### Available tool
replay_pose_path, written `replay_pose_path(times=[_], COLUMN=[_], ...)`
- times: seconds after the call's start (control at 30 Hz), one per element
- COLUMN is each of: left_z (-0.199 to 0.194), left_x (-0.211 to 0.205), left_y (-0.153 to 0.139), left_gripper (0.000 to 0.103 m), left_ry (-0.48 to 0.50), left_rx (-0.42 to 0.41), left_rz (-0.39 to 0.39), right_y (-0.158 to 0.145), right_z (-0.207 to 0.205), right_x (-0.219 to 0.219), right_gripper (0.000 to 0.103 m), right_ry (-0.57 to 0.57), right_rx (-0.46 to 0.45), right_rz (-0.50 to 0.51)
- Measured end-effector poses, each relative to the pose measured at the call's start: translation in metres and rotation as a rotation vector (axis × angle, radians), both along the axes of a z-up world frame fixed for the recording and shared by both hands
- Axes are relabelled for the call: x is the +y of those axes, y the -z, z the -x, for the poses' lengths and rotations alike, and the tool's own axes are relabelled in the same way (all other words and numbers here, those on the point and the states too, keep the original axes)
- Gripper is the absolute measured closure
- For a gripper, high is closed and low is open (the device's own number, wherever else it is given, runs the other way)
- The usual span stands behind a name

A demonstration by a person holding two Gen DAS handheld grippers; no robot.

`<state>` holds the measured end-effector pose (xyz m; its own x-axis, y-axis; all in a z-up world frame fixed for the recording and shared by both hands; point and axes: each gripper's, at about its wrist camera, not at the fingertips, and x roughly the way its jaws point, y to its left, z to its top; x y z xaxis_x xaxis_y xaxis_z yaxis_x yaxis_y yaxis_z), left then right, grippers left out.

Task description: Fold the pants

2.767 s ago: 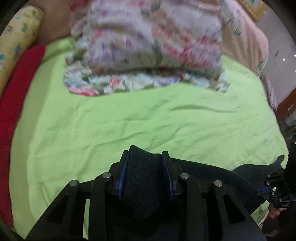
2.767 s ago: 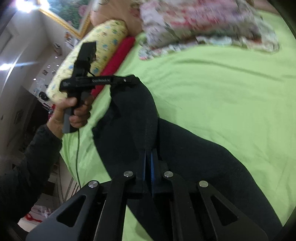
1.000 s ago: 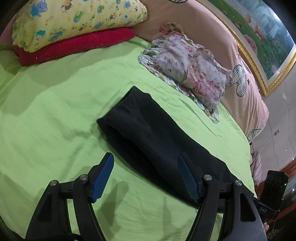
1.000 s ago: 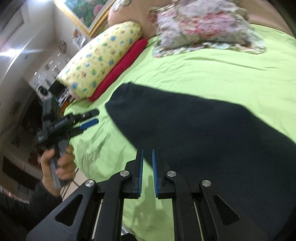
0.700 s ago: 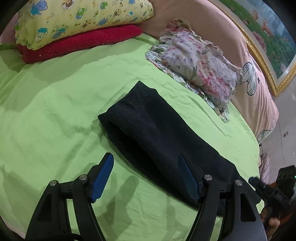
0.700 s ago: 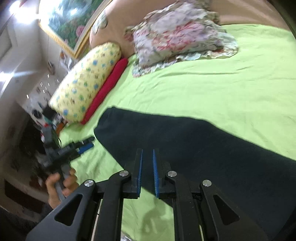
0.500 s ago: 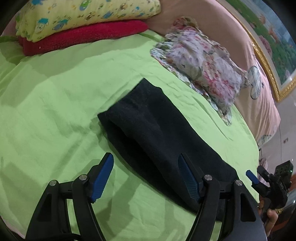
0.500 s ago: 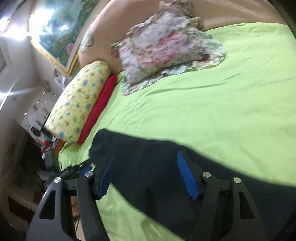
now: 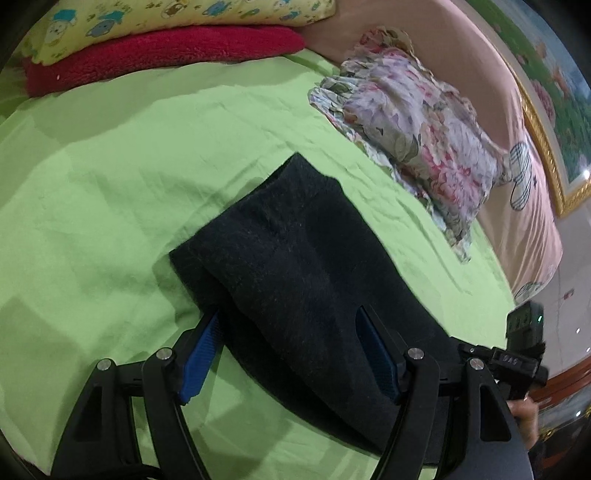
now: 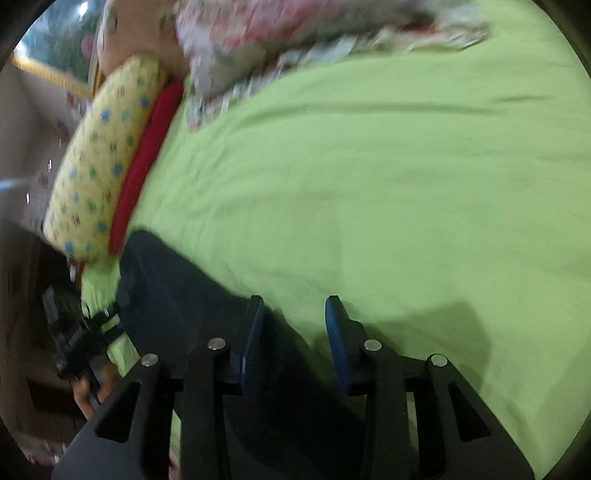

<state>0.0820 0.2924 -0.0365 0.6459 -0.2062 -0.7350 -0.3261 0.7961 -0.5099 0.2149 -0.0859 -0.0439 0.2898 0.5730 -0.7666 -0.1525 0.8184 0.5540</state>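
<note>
The dark pants (image 9: 295,266) lie folded in a long strip on the green bed sheet (image 9: 92,192). My left gripper (image 9: 288,332) is open, its blue pads on either side of the strip near its left end. In the right wrist view the pants (image 10: 177,295) reach from lower left toward the red cushion. My right gripper (image 10: 295,321) is open at the far edge of the pants, one finger over the cloth, the other over the sheet. The right gripper also shows at the left wrist view's right edge (image 9: 517,354), and the left gripper at the other view's left edge (image 10: 85,332).
A floral pillow (image 9: 413,122) lies at the head of the bed. A yellow patterned pillow (image 9: 166,22) rests on a red cushion (image 9: 155,55) by the bed's side. A pink headboard (image 9: 517,166) and a framed picture (image 9: 554,92) stand behind.
Both grippers let go of the pants, which now lie flat. The left gripper has come down over the strip. The right gripper opened and swung down to the pants' edge.
</note>
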Motion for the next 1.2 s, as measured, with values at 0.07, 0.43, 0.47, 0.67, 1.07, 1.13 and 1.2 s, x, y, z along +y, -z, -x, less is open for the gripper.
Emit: replay_pose_path(times=[0.07, 0.43, 0.47, 0.67, 1.07, 1.13, 1.2], left_z=[0.002, 0.001, 0.0, -0.001, 0.034, 0.032, 0.025], left_x=[-0.004, 0.001, 0.001, 0.003, -0.006, -0.005, -0.001], left_y=[0.001, 0.006, 0.007, 0.009, -0.039, -0.035, -0.019], left_gripper=[0.031, 0.05, 0.055, 0.069, 0.087, 0.087, 0.087], left_ry=[0.008, 0.001, 0.006, 0.005, 0.039, 0.046, 0.054], left_rx=[-0.008, -0.006, -0.001, -0.012, -0.188, -0.166, -0.118], left_rz=[-0.025, -0.008, -0.012, -0.001, -0.035, -0.078, -0.091], right_y=[0.003, 0.003, 0.003, 0.006, -0.05, -0.053, -0.044], right_z=[-0.001, 0.014, 0.014, 0.015, 0.041, 0.035, 0.029], right_x=[0.008, 0.031, 0.032, 0.028, 0.038, 0.035, 0.041], right_gripper=[0.067, 0.067, 0.067, 0.066, 0.1, 0.1, 0.1], right_ry=[-0.043, -0.209, -0.214, -0.215, -0.093, -0.052, -0.048], right_rx=[0.01, 0.017, 0.021, 0.031, -0.294, -0.304, -0.283], right_rz=[0.003, 0.03, 0.027, 0.02, 0.259, 0.223, 0.206])
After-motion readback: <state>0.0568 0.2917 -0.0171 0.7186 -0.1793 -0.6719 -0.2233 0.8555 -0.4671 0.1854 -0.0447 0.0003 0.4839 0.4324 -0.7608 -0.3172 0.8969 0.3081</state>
